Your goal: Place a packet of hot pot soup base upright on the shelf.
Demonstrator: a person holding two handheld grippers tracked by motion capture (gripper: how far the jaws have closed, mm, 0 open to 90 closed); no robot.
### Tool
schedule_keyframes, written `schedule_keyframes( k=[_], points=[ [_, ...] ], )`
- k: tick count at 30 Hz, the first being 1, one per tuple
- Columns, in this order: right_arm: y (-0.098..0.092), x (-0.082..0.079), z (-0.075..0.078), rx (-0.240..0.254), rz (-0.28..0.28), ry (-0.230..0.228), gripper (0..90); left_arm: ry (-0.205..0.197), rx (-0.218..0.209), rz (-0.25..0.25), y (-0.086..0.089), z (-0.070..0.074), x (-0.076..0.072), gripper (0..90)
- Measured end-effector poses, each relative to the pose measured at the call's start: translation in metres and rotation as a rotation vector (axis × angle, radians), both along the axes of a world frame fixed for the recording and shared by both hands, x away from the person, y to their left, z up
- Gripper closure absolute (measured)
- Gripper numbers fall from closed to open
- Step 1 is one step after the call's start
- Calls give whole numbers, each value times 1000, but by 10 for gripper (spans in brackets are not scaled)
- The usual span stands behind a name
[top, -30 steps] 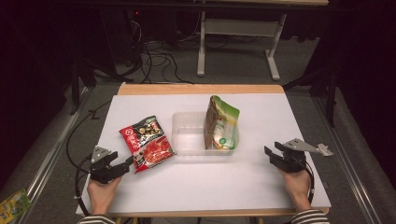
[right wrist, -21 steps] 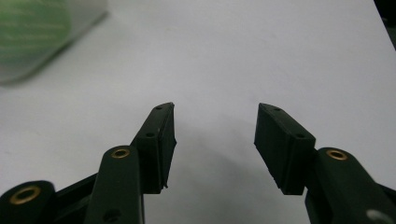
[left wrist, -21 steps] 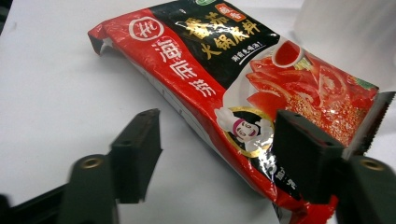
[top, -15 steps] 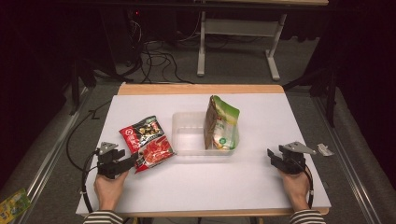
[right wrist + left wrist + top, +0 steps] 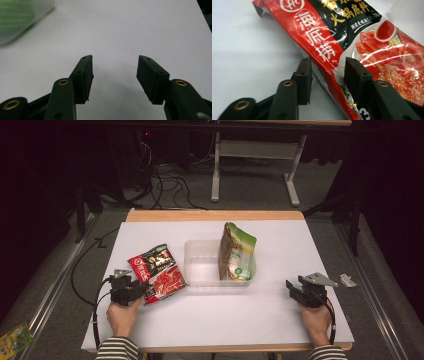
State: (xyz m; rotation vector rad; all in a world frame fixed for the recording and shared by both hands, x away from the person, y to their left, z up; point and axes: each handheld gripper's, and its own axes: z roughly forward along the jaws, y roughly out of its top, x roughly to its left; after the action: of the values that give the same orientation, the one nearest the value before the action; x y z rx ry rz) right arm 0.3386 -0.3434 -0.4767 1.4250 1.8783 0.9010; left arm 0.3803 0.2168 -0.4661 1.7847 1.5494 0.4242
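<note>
A red and black food packet (image 5: 157, 272) lies flat on the white table (image 5: 225, 325), left of a clear plastic tub (image 5: 200, 270). My left gripper (image 5: 142, 290) sits at the packet's near left edge. In the left gripper view, its jaws have just been closing and straddle that edge of the packet (image 5: 342, 37). One fingertip (image 5: 354, 72) rests over the packet's face. The other stands on the table side with a small gap showing, so my left gripper (image 5: 327, 63) is open. My right gripper (image 5: 295, 287) rests near the right front, open and empty (image 5: 115, 60).
A green and tan pouch (image 5: 236, 252) stands upright in the tub's right end, and its blurred corner (image 5: 15, 15) appears in the right gripper view. A small foil scrap (image 5: 347, 281) lies by the table's right edge. Cables run over the floor behind.
My left gripper has slid right up to the red packet's edge and its jaws have narrowed around it. The right hand has stayed where it was.
</note>
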Motion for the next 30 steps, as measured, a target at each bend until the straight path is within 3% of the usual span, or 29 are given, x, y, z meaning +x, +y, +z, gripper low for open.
schedule_keyframes(
  k=[5, 9, 15, 20, 30],
  points=[
    [1, 0, 0, -15, 7, 7, 470, 21, -8, 7, -1, 0, 2, 622],
    [2, 0, 0, -17, 13, 9, 469, 23, 30, 0, -5, 1, 3, 633],
    [3, 0, 0, -31, 23, -1, 463, 29, 35, -13, -6, 4, 0, 778],
    [3, -1, 0, -27, 22, -6, 461, 21, 50, -19, -10, 7, -4, 848],
    [2, -2, 0, -26, 23, -17, 458, 21, 51, -29, -16, 8, -24, 864]
  ],
)
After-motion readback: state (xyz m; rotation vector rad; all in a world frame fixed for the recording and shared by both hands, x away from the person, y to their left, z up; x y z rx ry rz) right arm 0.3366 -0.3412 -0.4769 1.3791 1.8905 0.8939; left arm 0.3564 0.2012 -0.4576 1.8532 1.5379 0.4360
